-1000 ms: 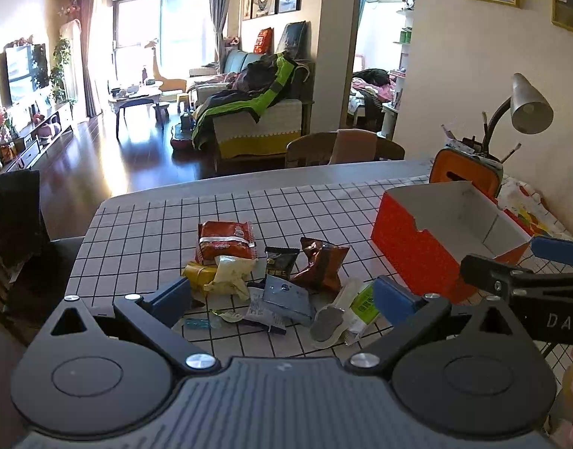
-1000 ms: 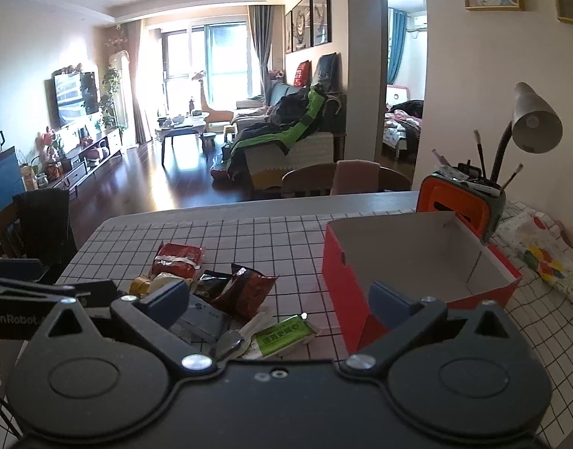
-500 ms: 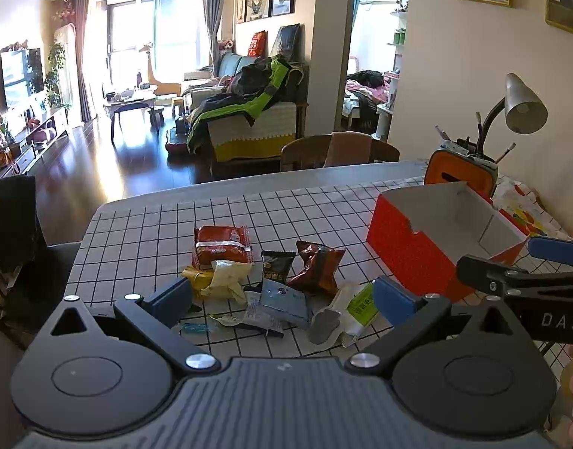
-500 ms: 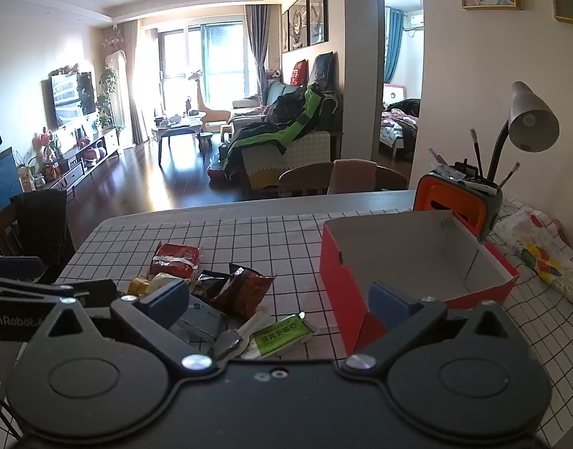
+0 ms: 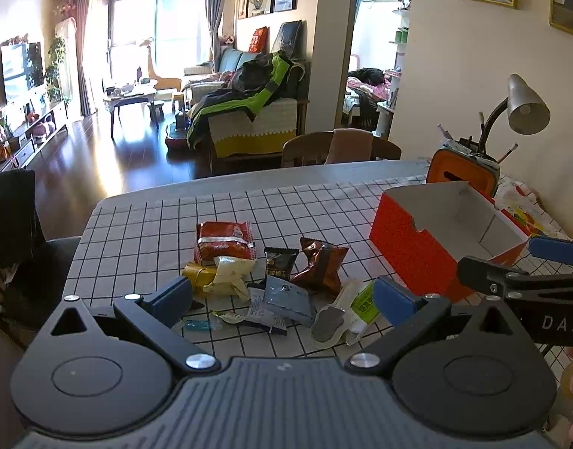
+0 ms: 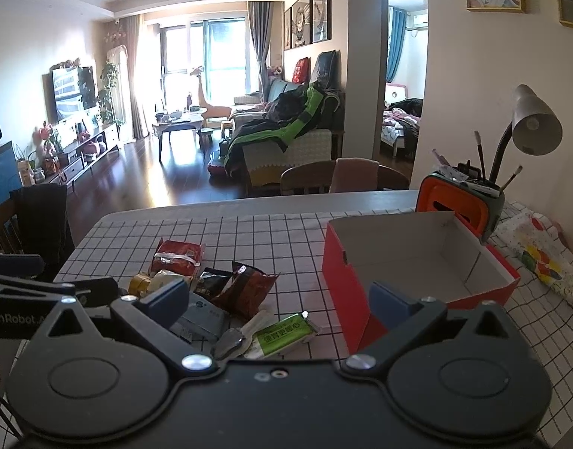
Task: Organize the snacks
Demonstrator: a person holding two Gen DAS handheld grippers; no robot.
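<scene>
**Both Claws Open Above the Snack Pile**

**Left wrist view.** The left claw [image 5: 282,293] is hovering over the checked counter [image 5: 144,224] with its jaws spread wide and holding nothing. The snacks are lying in a loose pile at the counter's centre, between and just beyond the blue pads [image 5: 174,293]. A red packet [image 5: 224,241] is sitting at the far side of the pile. A pale yellow packet [image 5: 232,271] is lying just in front of it, with a gold wrapper [image 5: 196,273] touching its left edge. A black sachet [image 5: 280,260] and a brown bag [image 5: 320,263] are lying side by side to the right. A grey-blue pouch [image 5: 288,299] is resting nearer the camera, and a green-labelled packet [image 5: 361,305] is lying beside the right pad. An open red box [image 5: 406,247] with a white interior is standing to the right of the pile, apart from it. The right claw [image 5: 518,263] is entering from the right edge, in front of the box, jaws parted and empty.

**Right wrist view.** The right claw [image 6: 279,307] is open wide and gripping nothing. The pile is lying ahead and to the left; the green-labelled packet [image 6: 284,335] is lying between the pads, nearest the camera. The brown bag [image 6: 247,290] and red packet [image 6: 177,256] are lying farther back. The box [image 6: 346,292] is standing to the right, its inside showing no contents. An orange holder [image 6: 458,205] and a lamp [image 6: 535,125] are standing behind it. The left claw [image 6: 31,280] is showing at the left edge.
</scene>
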